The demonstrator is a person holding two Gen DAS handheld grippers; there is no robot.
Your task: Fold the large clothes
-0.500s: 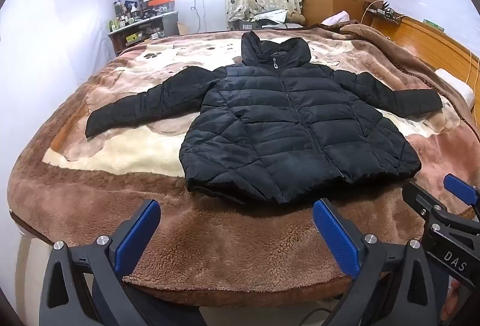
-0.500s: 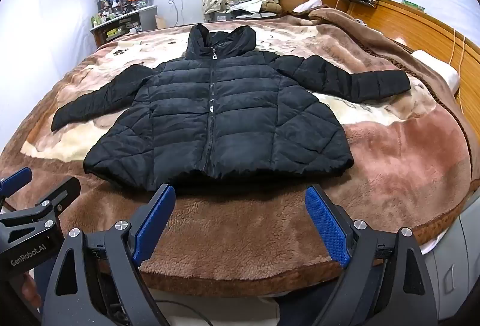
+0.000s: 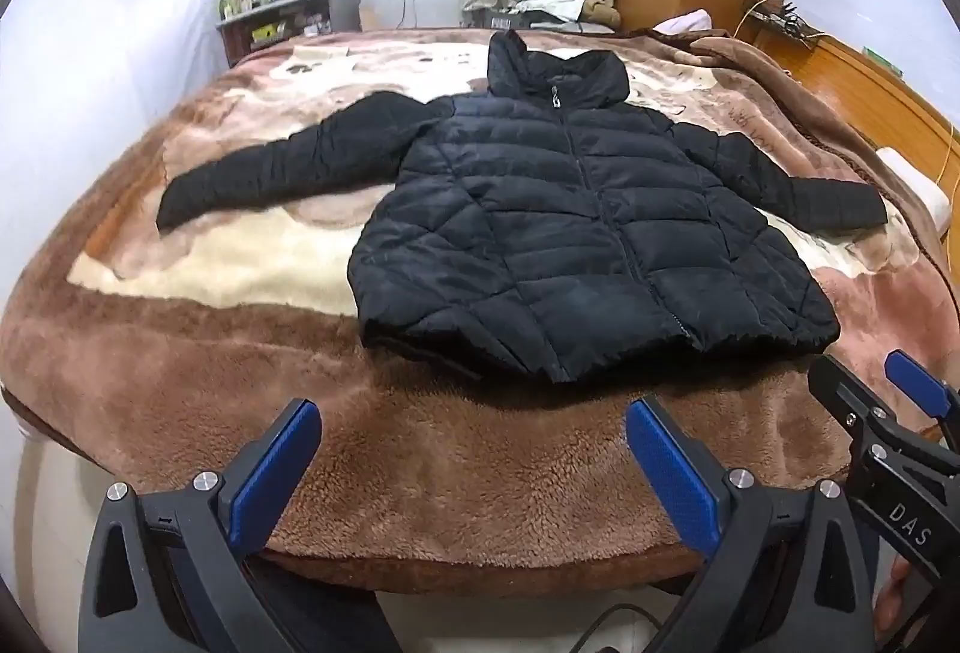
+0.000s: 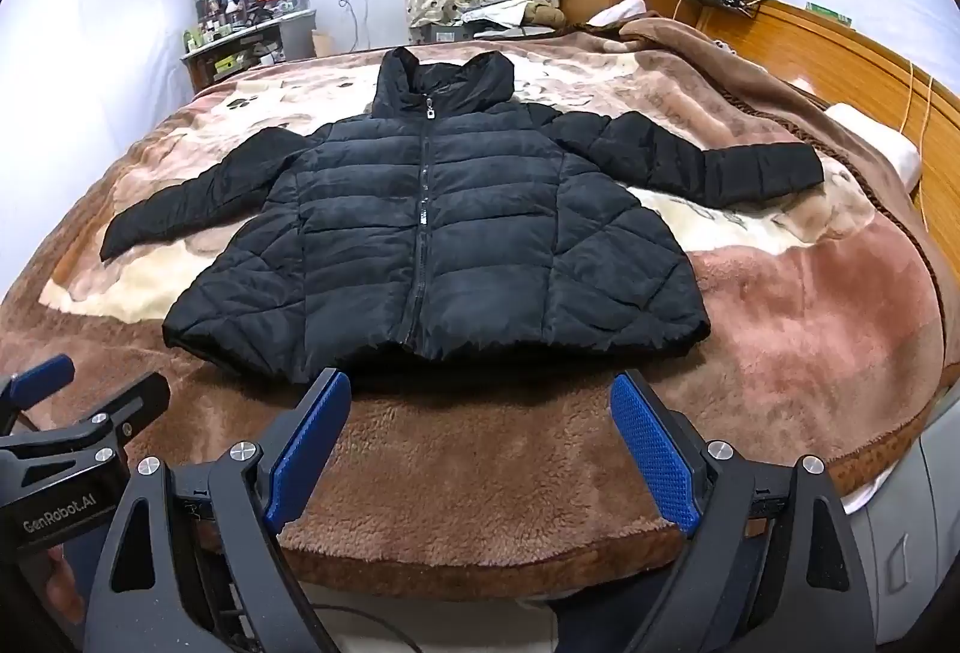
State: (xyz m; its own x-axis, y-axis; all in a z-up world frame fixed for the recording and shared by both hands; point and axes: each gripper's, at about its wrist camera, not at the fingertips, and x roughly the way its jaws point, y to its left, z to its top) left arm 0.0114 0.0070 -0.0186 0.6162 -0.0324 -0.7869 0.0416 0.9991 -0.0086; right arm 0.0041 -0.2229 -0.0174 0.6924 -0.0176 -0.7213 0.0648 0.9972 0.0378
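The jacket [image 4: 432, 239] is lying flat near the bed's [image 4: 480, 485] front edge. Both claws (left [image 3: 468, 473], right [image 4: 480, 449]) are hovering released; its puffy, slick fabric risks slipping free when pinched.

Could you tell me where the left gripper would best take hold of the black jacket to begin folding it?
Probably the cuff of the sleeve spread out on its side of the jacket: thin, flat, free-ended. Come from the bed's near edge; the left gripper is open and empty.

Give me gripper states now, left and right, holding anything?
Left gripper: open, empty, short of the black jacket.
Right gripper: open, empty, just short of the jacket hem.
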